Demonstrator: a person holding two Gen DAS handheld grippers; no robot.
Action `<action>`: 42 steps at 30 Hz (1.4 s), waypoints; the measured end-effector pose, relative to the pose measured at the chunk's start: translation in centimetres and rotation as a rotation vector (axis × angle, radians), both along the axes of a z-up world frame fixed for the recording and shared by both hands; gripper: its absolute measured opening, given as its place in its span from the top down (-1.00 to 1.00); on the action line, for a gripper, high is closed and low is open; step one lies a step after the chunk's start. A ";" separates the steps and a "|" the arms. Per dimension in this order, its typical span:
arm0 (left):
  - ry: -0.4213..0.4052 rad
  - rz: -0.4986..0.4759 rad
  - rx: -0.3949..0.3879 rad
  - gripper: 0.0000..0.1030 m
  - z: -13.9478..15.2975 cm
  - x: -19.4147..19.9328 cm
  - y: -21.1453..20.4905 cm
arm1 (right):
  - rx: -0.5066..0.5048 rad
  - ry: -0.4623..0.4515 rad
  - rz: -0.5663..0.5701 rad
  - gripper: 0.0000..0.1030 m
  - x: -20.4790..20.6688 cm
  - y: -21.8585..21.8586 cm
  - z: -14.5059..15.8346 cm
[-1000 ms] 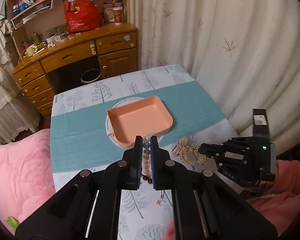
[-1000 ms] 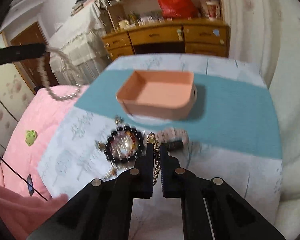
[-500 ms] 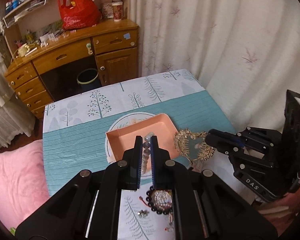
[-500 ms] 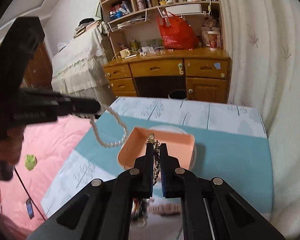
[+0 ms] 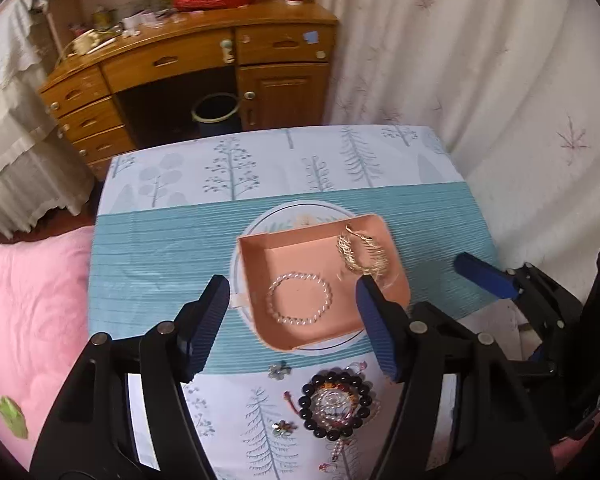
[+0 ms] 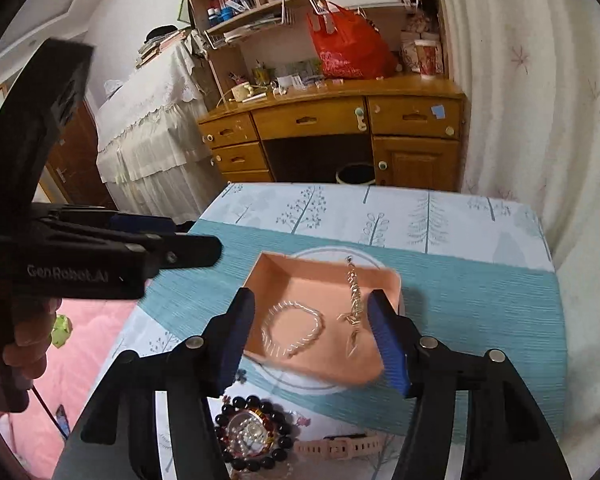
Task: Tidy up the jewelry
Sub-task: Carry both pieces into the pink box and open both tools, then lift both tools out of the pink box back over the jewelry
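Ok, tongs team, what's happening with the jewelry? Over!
Both tongs, left and right, just opened, empty. Pearl bracelet and gold necklace in pink tray. Black bead bracelet waiting on table.

The left hand-held gripper point(image 5: 292, 308) has just been opening; its jaws stand wide apart with nothing between the pads, above a peach tray point(image 5: 260, 256) on the worktop point(image 5: 160, 248). A pearl bracelet point(image 5: 300, 299) lies in the tray, a blurred gold chain point(image 5: 360, 252) at its far right. A dark beaded bracelet point(image 5: 336, 406) lies nearer. The right hand-held gripper point(image 5: 432, 276) is also spread.
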State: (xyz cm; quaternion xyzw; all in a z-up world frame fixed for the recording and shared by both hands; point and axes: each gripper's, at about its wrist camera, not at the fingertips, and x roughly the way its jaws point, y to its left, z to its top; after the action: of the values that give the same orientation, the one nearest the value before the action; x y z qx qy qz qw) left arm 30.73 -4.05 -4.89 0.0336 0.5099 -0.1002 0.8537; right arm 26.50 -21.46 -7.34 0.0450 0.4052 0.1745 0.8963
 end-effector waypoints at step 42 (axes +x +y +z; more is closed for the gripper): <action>0.223 -0.208 0.068 -0.19 -12.0 -14.6 3.8 | -0.181 0.183 -0.130 -0.69 -16.3 -1.1 -6.6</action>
State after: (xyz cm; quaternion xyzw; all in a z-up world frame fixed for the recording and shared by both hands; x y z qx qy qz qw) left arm 16.12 -0.27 -16.90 0.1037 0.5984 -0.1740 0.7752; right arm 10.22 -22.55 -13.98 0.0060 0.4957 0.0740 0.8653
